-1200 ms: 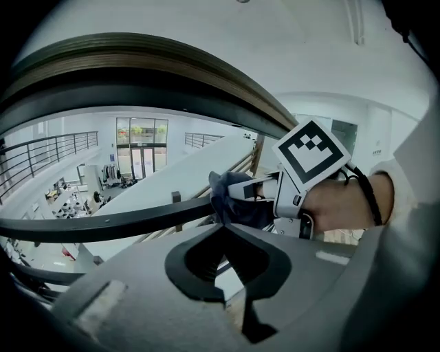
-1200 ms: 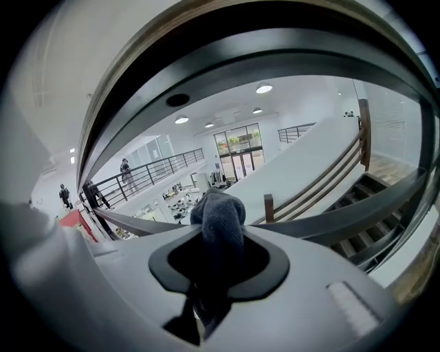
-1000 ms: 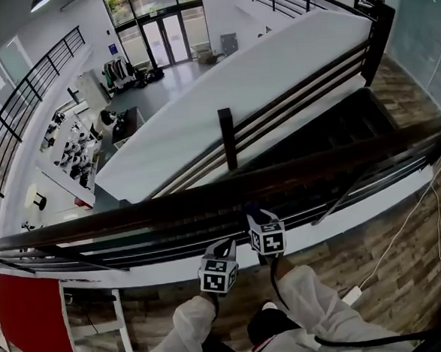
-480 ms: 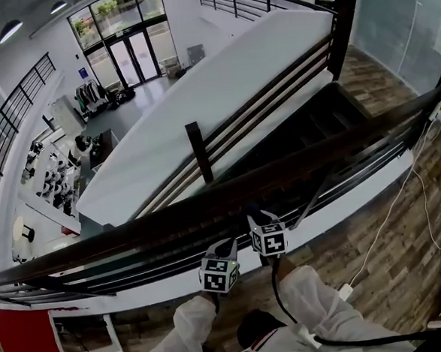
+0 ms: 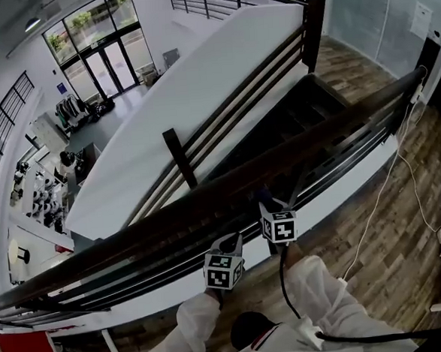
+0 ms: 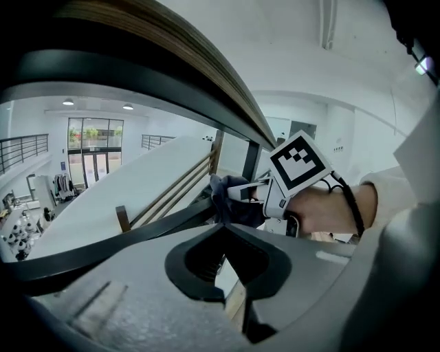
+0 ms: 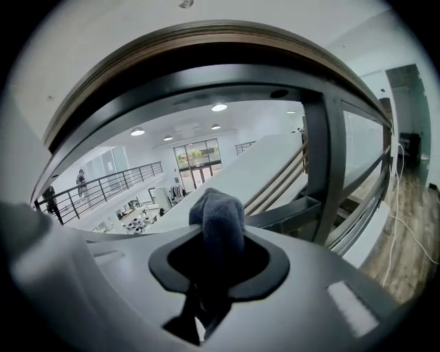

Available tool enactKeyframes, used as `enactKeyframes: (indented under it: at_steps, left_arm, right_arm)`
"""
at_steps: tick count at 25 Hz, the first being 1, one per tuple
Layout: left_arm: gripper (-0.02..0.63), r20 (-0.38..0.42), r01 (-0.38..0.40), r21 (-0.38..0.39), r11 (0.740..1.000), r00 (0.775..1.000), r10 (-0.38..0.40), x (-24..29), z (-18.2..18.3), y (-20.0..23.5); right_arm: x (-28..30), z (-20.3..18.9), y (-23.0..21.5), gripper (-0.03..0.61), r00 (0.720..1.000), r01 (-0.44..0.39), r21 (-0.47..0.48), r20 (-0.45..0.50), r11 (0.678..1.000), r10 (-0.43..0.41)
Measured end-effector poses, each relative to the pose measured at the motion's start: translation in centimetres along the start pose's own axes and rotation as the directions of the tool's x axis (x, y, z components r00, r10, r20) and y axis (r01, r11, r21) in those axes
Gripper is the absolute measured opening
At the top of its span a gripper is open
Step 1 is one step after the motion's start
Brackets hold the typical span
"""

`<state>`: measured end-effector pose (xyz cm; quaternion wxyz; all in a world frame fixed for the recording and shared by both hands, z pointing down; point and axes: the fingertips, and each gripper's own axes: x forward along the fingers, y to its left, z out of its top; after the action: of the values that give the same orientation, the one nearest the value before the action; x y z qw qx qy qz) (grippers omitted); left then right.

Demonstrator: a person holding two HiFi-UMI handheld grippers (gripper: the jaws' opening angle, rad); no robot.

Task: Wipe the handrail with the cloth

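Right gripper view: right gripper pinches dark grey cloth; brown wooden handrail crosswise just above. Left gripper closed, empty.

White sleeves on both arms, black-and-white marker cubes atop the grey left claw and right claw, black cable off the right one.
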<state>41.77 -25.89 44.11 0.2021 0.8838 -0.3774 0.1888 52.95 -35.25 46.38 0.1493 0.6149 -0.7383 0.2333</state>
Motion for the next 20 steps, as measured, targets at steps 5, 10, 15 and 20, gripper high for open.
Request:
enactKeyframes:
  at_steps: [5, 10, 15, 20]
  left_arm:
    - [0.003, 0.027, 0.031, -0.006, 1.000, 0.999, -0.031, 1.8, 1.6, -2.1]
    - [0.003, 0.030, 0.053, -0.003, 0.999, 0.998, -0.053, 1.9, 2.1, -3.7]
    - [0.003, 0.008, 0.044, -0.025, 0.999, 0.999, -0.044, 1.2, 1.0, -3.6]
    - [0.003, -0.011, 0.053, -0.028, 0.998, 0.999, -0.053, 0.4, 0.1, -3.8]
  right_arm:
    - [0.2, 1.0, -4.5, 0.081, 1.000, 0.020, 0.054, 0.004, 0.998, -0.020]
    - [-0.1, 1.6, -9.4, 0.081, 0.996, 0.084, 0.132, 0.007, 0.988, -0.086]
    - [-0.4, 1.8, -11.8, 0.086, 0.990, 0.143, 0.148, -0.008, 0.979, -0.144]
    - [-0.7, 1.9, -13.6, 0.084, 0.979, 0.204, 0.175, -0.010, 0.963, -0.205]
